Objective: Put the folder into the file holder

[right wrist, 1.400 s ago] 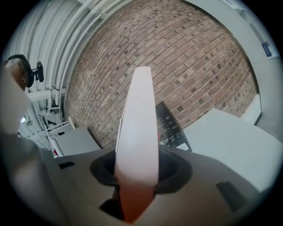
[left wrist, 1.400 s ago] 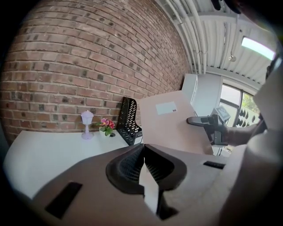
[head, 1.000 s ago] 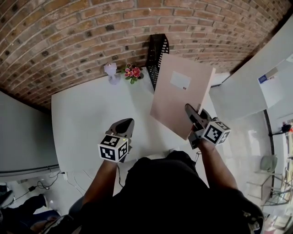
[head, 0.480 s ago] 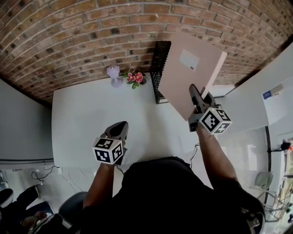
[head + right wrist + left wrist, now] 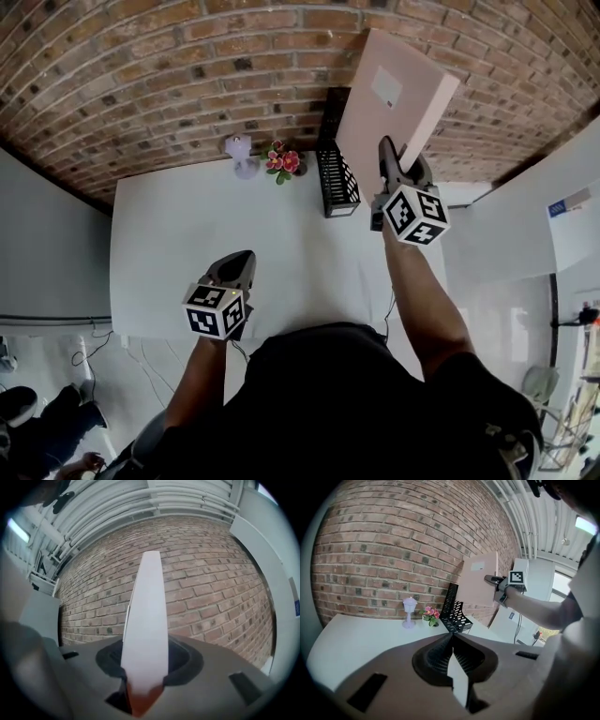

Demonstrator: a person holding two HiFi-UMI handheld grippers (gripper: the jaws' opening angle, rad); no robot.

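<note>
right gripper (image 5: 397, 157): jaws clamped on the near lower edge of the folder (image 5: 389, 103). its own view shows the board edge-on, running straight up from between the pads.

why held so: a grip low on one edge leaves the far and bottom edges free, so they can probably lead into a slot without the jaws fouling the mesh.

folder: in the air, standing on edge and leaning a little, with its labelled face turned toward the left. no part of it rests on the table (image 5: 187, 225).

file holder (image 5: 336, 178): black mesh, upright at the table's far edge, right of the middle, against the brick wall (image 5: 141, 75). its slots look empty from here.

folder to holder: in the head view the folder rises above and just right of the holder. in the left gripper view its lower edge hangs beside the holder's top. i cannot tell whether they touch, but it is not yet in a slot.

left gripper (image 5: 236, 267): jaws closed together with nothing between them, hanging over the near part of the table, well apart from the holder. it looks parked out of the way, and it could steady the holder if needed.

far edge, left of holder: a small pale lamp figure (image 5: 242, 155) and pink flowers (image 5: 284, 161) just beside the holder. they are close enough that a swing to the left could knock them.

next need, as i judge: square the folder to the slot opening, then lower it.
</note>
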